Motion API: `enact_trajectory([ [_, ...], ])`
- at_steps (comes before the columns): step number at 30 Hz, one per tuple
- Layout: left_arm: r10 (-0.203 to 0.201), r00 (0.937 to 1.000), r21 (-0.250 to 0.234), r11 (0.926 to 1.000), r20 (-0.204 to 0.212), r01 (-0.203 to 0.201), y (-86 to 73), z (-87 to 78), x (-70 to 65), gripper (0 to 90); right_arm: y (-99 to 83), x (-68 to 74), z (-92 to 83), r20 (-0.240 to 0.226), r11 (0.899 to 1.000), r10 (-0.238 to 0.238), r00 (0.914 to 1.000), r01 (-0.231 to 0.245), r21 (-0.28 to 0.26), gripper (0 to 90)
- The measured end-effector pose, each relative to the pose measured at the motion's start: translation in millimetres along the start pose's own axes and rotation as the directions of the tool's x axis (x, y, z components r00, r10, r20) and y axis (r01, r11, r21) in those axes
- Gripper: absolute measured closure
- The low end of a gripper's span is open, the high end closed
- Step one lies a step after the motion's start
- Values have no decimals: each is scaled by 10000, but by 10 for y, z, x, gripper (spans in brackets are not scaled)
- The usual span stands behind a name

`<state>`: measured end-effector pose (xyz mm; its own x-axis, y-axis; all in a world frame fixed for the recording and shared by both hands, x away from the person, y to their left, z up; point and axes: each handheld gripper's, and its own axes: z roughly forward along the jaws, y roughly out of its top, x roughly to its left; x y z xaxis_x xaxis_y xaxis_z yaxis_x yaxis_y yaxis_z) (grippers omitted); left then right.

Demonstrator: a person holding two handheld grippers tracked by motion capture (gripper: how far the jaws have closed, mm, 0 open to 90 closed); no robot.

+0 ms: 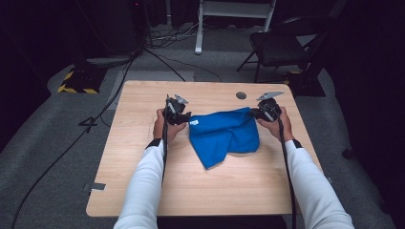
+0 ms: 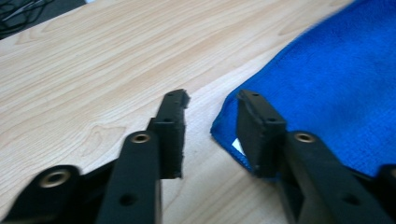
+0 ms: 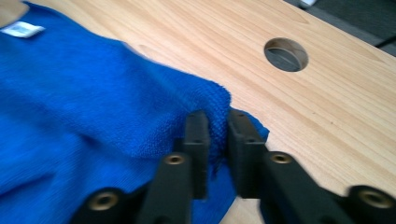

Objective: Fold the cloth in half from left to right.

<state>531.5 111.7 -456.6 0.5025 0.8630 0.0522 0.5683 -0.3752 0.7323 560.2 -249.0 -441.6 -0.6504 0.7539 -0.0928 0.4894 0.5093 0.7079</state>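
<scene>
Blue cloth (image 1: 224, 135) lies crumpled on wooden table (image 1: 143, 181).

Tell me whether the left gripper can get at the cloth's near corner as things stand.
Probably yes. The left gripper stands open at the edge of the cloth, one jaw over the corner with the white tag, the other over bare table. Nothing lies between.

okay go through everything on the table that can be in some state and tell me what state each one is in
cloth: blue, lying on the table, partly folded over itself, white tag showing
left gripper: jaws apart, empty, at the cloth's corner
right gripper: jaws narrowly apart, a cloth corner between them
table hole: uncovered
chair: unoccupied
</scene>
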Motion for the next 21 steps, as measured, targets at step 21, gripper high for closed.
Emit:
enact_trajectory([
  [21,2163,9142,-514,9760,3427,-2117,-538,-617,-760,223,-589,272,-556,-2321,9977,-365,9720,223,-633,437],
])
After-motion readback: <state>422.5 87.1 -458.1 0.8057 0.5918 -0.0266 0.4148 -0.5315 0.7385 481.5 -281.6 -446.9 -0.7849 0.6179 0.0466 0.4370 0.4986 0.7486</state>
